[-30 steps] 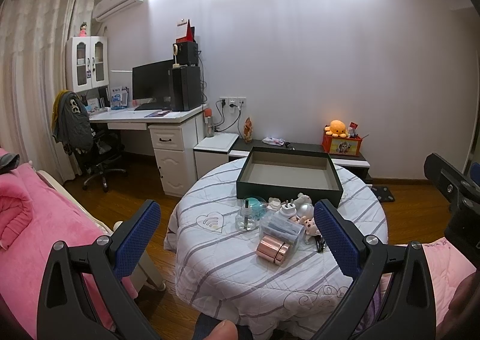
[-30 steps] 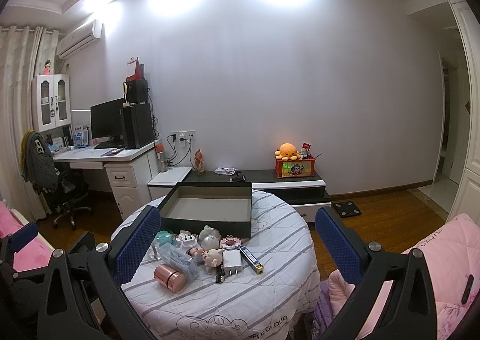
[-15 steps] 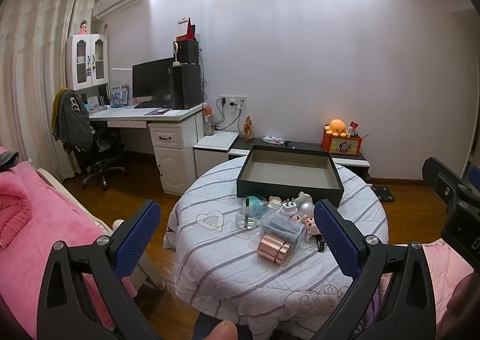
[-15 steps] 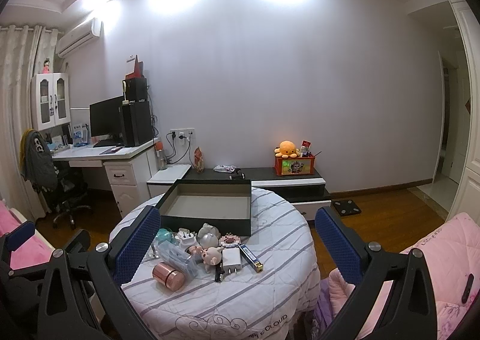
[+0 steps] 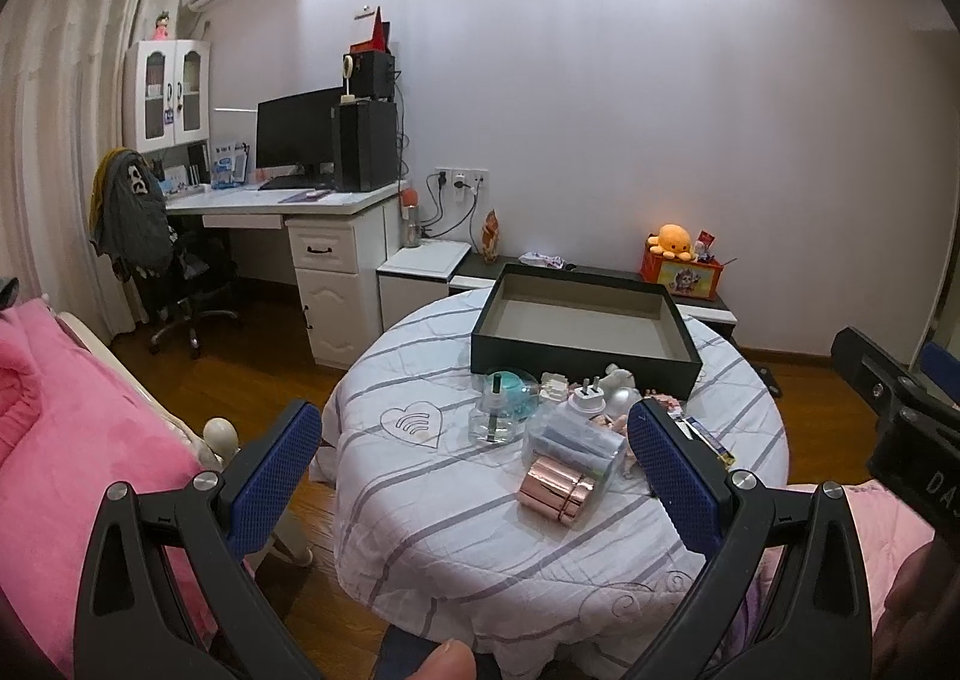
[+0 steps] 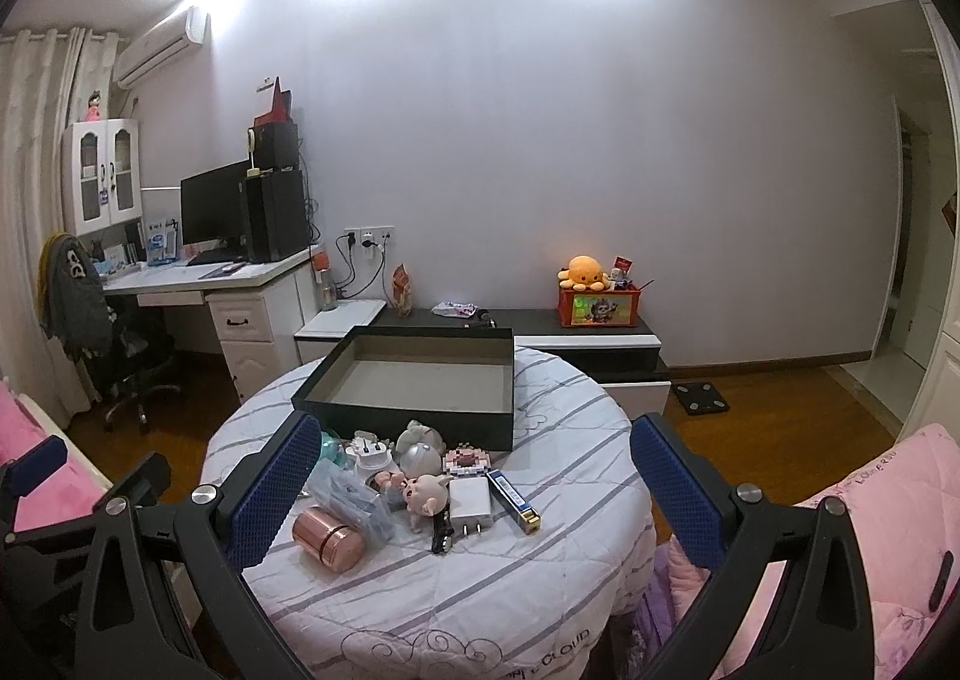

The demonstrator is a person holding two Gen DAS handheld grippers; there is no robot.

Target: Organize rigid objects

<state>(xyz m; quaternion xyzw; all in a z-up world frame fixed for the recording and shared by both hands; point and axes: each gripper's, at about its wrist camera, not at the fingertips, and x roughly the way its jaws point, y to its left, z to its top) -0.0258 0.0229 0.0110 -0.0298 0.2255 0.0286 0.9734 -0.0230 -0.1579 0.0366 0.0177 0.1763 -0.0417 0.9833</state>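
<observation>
Both grippers hang back from the round table (image 6: 540, 578), above its near edge, which suits a first look over the job: nothing has been picked up, and the box (image 6: 414, 380) at the far side stands with nothing in it, probably set there to take the small things. The left gripper (image 5: 474, 476) has its jaws spread wide with only air between them, and the right gripper (image 6: 474, 494) is likewise released and holds nothing. The clutter lies in one heap just in front of the box, near enough that each piece would need only a short carry. At the near left of the heap the copper can (image 6: 329, 537) lies on its side, touching a clear case (image 6: 354, 494); a pig figure (image 6: 427, 493), a white charger (image 6: 470, 505) and a blue stick (image 6: 513, 502) lie to the right, and a glass bottle (image 5: 497, 410) stands upright at the left. Much is hard to read: the left gripper's right finger covers part of the heap in its own view, the pieces overlap so that the things behind the pig cannot be told apart, and the case's contents are only a blur. A fingertip shows at the bottom edge of the left view, cut off.
</observation>
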